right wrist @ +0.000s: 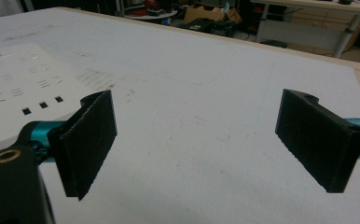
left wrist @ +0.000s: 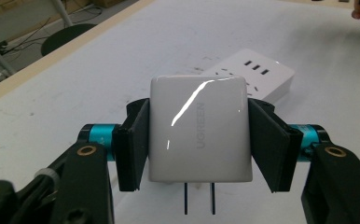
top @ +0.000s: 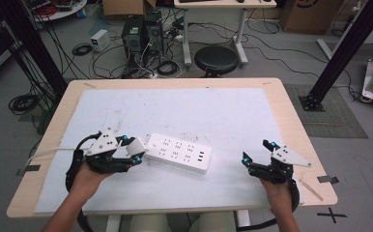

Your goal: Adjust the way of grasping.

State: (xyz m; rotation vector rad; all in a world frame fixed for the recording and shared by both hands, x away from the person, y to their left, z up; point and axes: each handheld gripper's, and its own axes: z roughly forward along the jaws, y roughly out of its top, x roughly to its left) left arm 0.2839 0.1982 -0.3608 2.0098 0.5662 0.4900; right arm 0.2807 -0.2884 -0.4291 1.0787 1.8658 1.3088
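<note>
We hold the white UGREEN wall charger pinched between the pads of our left gripper, one pad flat against each side face. In the left gripper view the two flat prongs stick out from the charger's lower face, clear of the pads, so they stay free to enter a socket. The grip sits on the broad sides rather than the ends, which we judge keeps the block from twisting when it is pushed in.

In the high view the charger hangs just at the left end of the white power strip, which lies flat and slightly slanted on the pale mat covering the wooden table. The strip's socket rows face up, with three USB ports near its far end as seen from the left gripper. The charger is close to the strip, but we cannot tell whether it touches it.

Our right gripper rests on the mat well to the right of the strip, its jaws spread wide with nothing between them. It is near enough, we judge, to steady the strip if plugging makes it slide.

The step in hand looks like lining the prongs up over a socket; they are not yet seated.
</note>
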